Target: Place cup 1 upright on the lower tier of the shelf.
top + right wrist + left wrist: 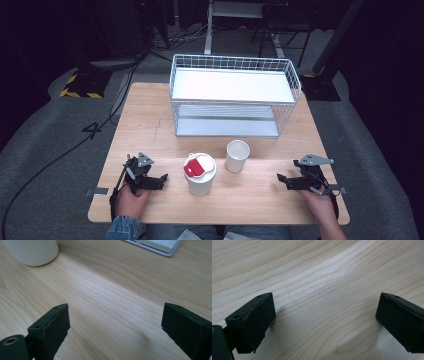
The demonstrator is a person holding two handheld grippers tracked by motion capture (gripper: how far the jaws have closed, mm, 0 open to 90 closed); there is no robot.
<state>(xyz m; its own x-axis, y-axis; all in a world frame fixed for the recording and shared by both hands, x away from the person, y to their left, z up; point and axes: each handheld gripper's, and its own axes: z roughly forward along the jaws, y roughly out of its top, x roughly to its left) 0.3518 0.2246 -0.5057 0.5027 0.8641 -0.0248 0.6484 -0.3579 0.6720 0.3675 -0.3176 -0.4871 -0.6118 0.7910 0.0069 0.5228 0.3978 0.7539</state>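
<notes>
Two grippers rest on a wooden table, jaws apart, nothing held.

High view: the left gripper (161, 178) lies at 8 o'clock on the table (145, 125) and the right gripper (281, 178) at 4 o'clock, each under a hand. Between them stands a lidded cup (199, 174) with a red tab; an open white cup (237, 155) stands just beside it at 2 o'clock. A white wire basket (234, 95) sits at 12 o'clock. Left gripper view: jaws wide apart over bare wood. Right gripper view: jaws wide apart; a white cup base (32, 251) shows at 11 o'clock, a white edge (160, 245) at 1 o'clock.
</notes>
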